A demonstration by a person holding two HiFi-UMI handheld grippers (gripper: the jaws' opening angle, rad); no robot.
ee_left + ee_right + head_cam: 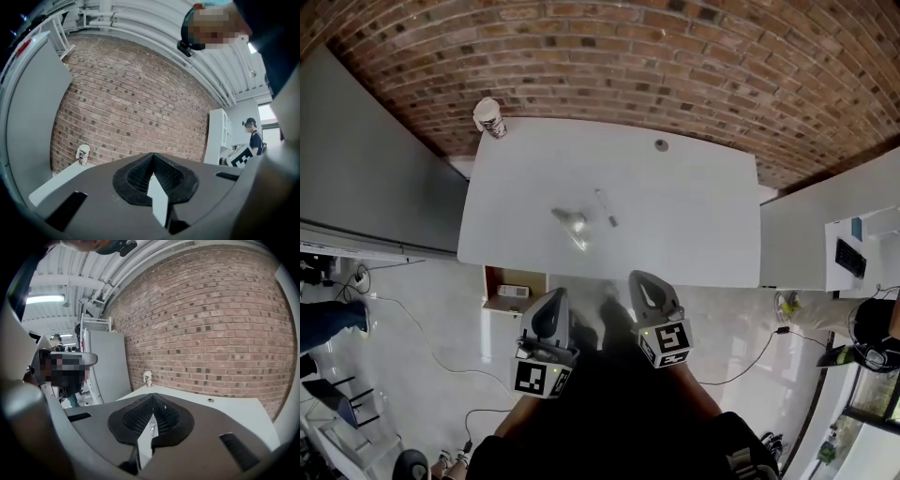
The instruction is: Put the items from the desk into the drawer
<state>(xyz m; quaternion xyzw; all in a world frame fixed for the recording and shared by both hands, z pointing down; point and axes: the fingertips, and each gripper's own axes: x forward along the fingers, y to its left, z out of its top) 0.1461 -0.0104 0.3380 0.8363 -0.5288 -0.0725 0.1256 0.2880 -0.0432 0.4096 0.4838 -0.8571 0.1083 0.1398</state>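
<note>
My left claw (551,298) and right claw (641,281) were both closed and empty, short of the surface (694,225). The pen (606,207) and shiny crumpled item (572,223) lay mid-surface. I judged this the approach step; next I had to open a claw over the pen.

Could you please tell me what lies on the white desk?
On the desk: a cup at its far left corner, a small round disc near the back, a pen and a shiny item mid-desk. Nothing covers its top.
</note>
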